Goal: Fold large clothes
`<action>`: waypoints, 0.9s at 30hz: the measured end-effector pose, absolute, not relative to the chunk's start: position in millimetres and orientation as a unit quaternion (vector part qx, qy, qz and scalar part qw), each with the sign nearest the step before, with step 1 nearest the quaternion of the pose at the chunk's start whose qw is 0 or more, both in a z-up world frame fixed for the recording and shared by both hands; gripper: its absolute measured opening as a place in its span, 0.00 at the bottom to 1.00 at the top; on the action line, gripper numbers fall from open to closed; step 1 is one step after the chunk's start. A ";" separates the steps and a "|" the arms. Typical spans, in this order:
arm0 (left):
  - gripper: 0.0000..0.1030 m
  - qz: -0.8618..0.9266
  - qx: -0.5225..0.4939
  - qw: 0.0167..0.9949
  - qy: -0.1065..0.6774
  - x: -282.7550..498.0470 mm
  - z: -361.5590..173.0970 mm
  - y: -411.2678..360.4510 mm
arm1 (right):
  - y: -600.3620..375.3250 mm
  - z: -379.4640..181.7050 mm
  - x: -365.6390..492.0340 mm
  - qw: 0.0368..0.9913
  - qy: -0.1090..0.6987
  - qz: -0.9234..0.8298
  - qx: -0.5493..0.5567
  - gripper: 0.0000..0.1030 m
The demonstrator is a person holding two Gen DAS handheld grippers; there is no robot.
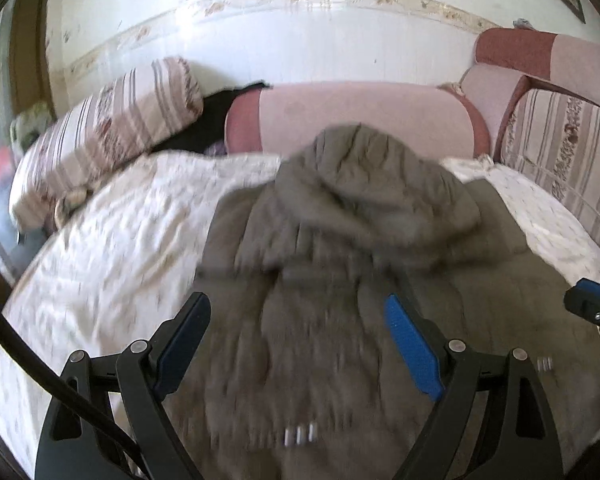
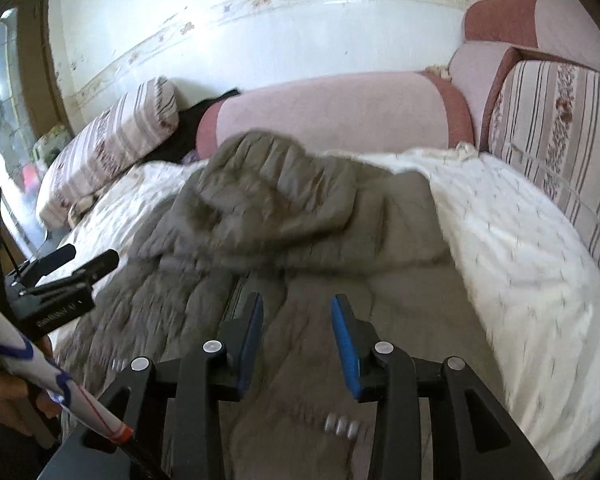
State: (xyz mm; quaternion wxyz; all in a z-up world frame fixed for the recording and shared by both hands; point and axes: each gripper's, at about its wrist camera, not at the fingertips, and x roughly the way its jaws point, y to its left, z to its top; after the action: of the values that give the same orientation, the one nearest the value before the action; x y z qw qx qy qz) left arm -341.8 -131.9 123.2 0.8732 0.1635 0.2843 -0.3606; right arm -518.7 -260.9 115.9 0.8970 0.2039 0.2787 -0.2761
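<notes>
Two grippers are ours here, both poised above an olive-grey hooded jacket (image 1: 340, 280) that lies spread on the white bedspread (image 1: 100, 260). Our left gripper (image 1: 298, 316) has its fingers (image 1: 410, 344) wide apart with nothing between them; the jacket's hood lies just beyond their tips. Our right gripper (image 2: 298, 320) has its fingers (image 2: 346, 344) partly apart, also empty, with the jacket's body below and ahead of them. Pink bolster cushions (image 2: 340, 112) lie well beyond the fingers.
</notes>
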 end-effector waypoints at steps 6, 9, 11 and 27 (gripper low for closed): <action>0.86 -0.328 0.170 0.870 0.327 -366.8 94.2 -77.5 | -217.3 90.4 -546.3 0.891 0.308 -0.265 0.201 0.38; 0.86 -0.312 0.161 0.870 0.346 -377.2 82.5 -51.5 | -202.0 79.8 -558.7 0.887 0.318 -0.264 0.205 0.38; 0.86 -0.305 0.156 0.871 0.352 -382.1 77.2 -41.4 | -194.5 71.7 -565.3 0.883 0.326 -0.262 0.213 0.38; 0.90 -0.271 0.195 0.867 0.369 -397.3 23.7 -39.1 | -173.1 21.3 -570.0 0.866 0.369 -0.268 0.204 0.43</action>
State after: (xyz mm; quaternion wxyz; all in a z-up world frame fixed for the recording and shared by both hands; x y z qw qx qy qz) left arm -397.3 -39.1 23.7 0.8673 0.1951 0.3688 -0.2714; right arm -570.0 -173.1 21.3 0.8662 0.2040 0.3691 -0.2681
